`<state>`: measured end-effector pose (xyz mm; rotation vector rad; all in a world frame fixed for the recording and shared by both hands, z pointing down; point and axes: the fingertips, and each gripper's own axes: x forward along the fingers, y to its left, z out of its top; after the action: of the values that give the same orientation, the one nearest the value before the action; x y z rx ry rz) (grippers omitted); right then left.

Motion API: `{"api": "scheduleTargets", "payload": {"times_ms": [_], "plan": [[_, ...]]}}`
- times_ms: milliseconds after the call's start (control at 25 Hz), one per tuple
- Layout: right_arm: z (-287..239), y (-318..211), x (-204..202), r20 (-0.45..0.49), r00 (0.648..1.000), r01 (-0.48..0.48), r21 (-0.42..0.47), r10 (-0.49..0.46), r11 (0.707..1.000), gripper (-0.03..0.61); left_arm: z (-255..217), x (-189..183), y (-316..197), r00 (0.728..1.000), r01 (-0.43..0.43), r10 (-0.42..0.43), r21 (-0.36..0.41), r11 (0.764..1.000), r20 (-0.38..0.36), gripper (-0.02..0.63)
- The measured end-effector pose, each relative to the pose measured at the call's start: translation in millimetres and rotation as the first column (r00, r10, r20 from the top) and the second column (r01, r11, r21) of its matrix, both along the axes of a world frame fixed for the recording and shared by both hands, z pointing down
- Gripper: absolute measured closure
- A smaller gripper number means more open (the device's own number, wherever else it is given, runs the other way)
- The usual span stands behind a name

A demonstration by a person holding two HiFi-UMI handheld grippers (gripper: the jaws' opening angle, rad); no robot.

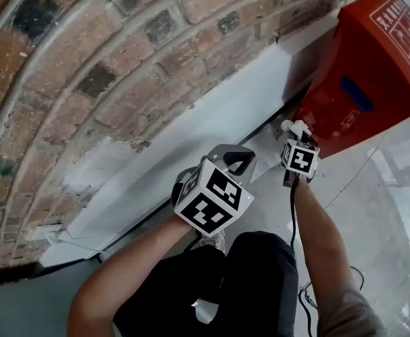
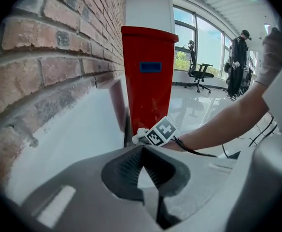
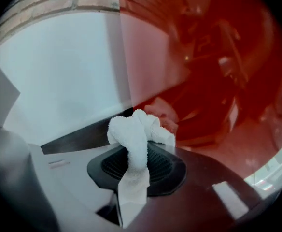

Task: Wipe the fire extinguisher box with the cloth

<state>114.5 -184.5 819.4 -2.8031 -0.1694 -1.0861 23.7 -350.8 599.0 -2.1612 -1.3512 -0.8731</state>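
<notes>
Head view: right arm stretched forward, right gripper (image 1: 294, 135) clamped on the white cloth (image 3: 131, 139), just at the base of the red fire extinguisher box (image 1: 363, 83). Left gripper (image 1: 233, 161) is held back, jaws together, empty.

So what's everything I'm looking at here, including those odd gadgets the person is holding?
fire extinguisher box: one, red, on the floor by the wall
cloth: one, white, pinched in the right gripper near the box's foot
brick wall: one, red-brown, on the left
wall panel: one, white, along the foot of the wall
floor: pale grey, glossy
office chair: one, black, far off by the windows
distant person: one, dark clothes, near the chair
cable: one, black, along the right forearm
trousers: black, bottom of the head view
forearms: two, bare
left gripper: grey, jaws together, empty
right gripper: grey, jaws shut on the cloth
</notes>
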Motion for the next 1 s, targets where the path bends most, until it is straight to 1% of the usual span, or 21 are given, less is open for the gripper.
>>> {"api": "scheduleTargets", "payload": {"times_ms": [80, 160, 280, 360, 440, 520, 600, 680, 720, 760, 800, 880, 1000], "plan": [[6.1, 0.8, -3.4, 0.045, 0.999, 0.032, -0.025, -0.03, 0.999, 0.468, -2.5, 1.7, -3.1, 1.0, -0.01, 0.01, -0.002, 1.0, 0.001, 0.614], [0.8, -3.9, -4.7, 0.054, 0.996, 0.078, -0.037, -0.076, 0.996, 0.468, -2.4, 3.4, -2.9, 1.0, -0.018, 0.018, -0.009, 1.0, 0.003, 0.614], [-27.2, -21.6, -3.4, -0.014, 0.983, 0.181, -0.028, -0.181, 0.983, 0.468, -2.7, 10.8, 5.8, 0.999, -0.036, 0.036, -0.018, 0.999, -0.008, 0.614], [-57.5, -34.4, -2.8, -0.081, 0.958, 0.273, -0.054, -0.277, 0.96, 0.466, -7.9, 18.5, 16.8, 0.999, -0.047, 0.046, -0.045, 0.998, -0.019, 0.614], [-97.2, -46.0, -2.1, -0.159, 0.914, 0.36, -0.113, -0.374, 0.926, 0.468, -16.1, 27.1, 27.8, 0.998, -0.058, 0.056, -0.086, 0.995, -0.032, 0.614], [-142.9, -55.7, -2.7, -0.243, 0.857, 0.421, -0.177, -0.454, 0.89, 0.468, -27.4, 36.7, 36.0, 0.997, -0.064, 0.057, -0.132, 0.989, -0.055, 0.614], [-190.4, -63.7, -6.3, -0.317, 0.795, 0.463, -0.234, -0.517, 0.855, 0.467, -42.0, 46.1, 41.0, 0.996, -0.058, 0.044, -0.173, 0.983, -0.083, 0.614], [-237.2, -71.5, -11.2, -0.366, 0.739, 0.488, -0.289, -0.566, 0.824, 0.468, -57.7, 56.1, 42.2, 0.994, -0.046, 0.027, -0.178, 0.983, -0.108, 0.614], [-260.0, -75.1, -12.9, -0.381, 0.718, 0.492, -0.314, -0.582, 0.812, 0.468, -66.9, 61.9, 41.9, 0.993, -0.041, 0.021, -0.169, 0.985, -0.12, 0.614], [-282.1, -78.3, -14.7, -0.393, 0.707, 0.489, -0.33, -0.589, 0.807, 0.467, -78.1, 67.4, 41.6, 0.991, -0.039, 0.019, -0.16, 0.986, -0.13, 0.614], [-303.1, -80.9, -17.1, -0.401, 0.705, 0.482, -0.334, -0.585, 0.81, 0.467, -91.0, 71.4, 41.7, 0.99, -0.042, 0.021, -0.155, 0.987, -0.138, 0.614], [-341.8, -83.7, -24.2, -0.414, 0.717, 0.467, -0.311, -0.561, 0.828, 0.467, -118.9, 73.6, 42.2, 0.988, -0.057, 0.034, -0.153, 0.987, -0.15, 0.614], [-399.1, -83.7, -36.5, -0.433, 0.723, 0.457, -0.285, -0.538, 0.843, 0.466, -162.4, 69.8, 44.0, 0.985, -0.081, 0.053, -0.166, 0.983, -0.167, 0.614]]}}
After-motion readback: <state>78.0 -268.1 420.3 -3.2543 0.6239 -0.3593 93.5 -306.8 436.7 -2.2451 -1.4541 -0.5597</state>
